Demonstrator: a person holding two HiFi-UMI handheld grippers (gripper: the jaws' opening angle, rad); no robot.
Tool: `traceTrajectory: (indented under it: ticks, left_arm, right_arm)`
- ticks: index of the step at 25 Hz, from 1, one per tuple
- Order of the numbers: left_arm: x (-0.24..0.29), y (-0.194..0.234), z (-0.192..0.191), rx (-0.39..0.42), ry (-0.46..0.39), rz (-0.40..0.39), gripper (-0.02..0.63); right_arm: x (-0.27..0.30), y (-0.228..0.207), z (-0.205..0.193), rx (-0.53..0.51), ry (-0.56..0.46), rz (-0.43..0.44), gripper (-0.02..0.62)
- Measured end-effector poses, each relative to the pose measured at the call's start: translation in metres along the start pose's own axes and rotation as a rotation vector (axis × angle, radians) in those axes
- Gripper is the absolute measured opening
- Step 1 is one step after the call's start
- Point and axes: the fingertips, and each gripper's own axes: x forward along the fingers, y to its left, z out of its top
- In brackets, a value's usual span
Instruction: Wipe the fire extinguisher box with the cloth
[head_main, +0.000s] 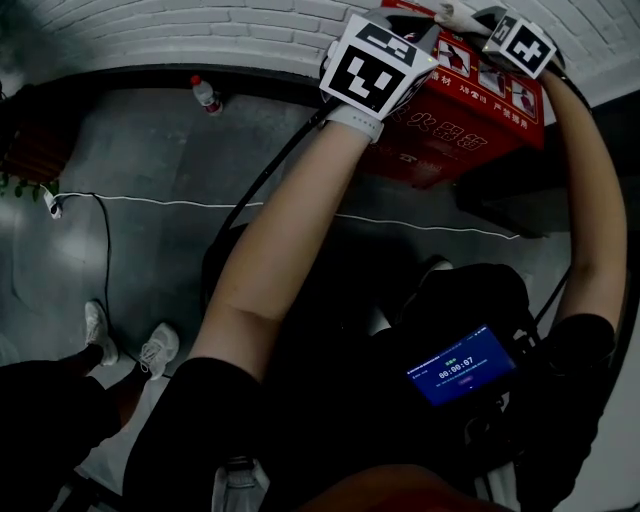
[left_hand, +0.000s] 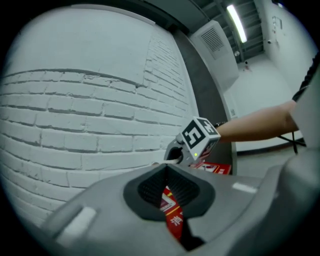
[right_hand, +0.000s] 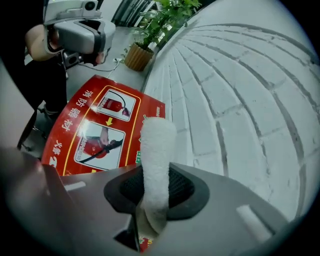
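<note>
right gripper (right_hand: 155, 192) pinching cloth (right_hand: 157, 150), bottle (head_main: 206, 94) in head view

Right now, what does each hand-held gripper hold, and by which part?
The right hand-held gripper pinches the rolled white cloth by its near end. The left hand-held gripper holds nothing; its jaws are together.

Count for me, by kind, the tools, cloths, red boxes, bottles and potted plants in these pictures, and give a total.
Tools: 2 (left tool, jaws together on nothing; right tool, gripping the cloth)
Cloth: 1, white
Fire extinguisher box: 1, red
Bottle: 1, on the floor by the wall
Potted plant: 1
Total: 6
</note>
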Motion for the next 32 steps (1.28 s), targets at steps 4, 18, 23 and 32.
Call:
traceTrajectory:
  ticks: [4,18,23,32]
  left_arm:
    - [-0.004,0.004,-0.003,-0.025,-0.001,0.005,0.002]
    - [-0.023,-0.001,-0.008,0.037,0.033,0.035,0.002]
    - [-0.036,0.001,-0.01,0.052,0.046,0.048,0.002]
    - [-0.048,0.021,-0.02,0.044,0.047,0.07,0.002]
  right_arm:
    - [-0.013,0.022,0.007,0.021,-0.031,0.061,0.094]
    - [-0.075,0.129,0.031,-0.052,-0.074,0.171,0.094]
    - [-0.089,0.155,0.037,-0.086,-0.06,0.213,0.094]
    - [-0.1,0.104,0.062,-0.043,-0.127,0.07,0.095]
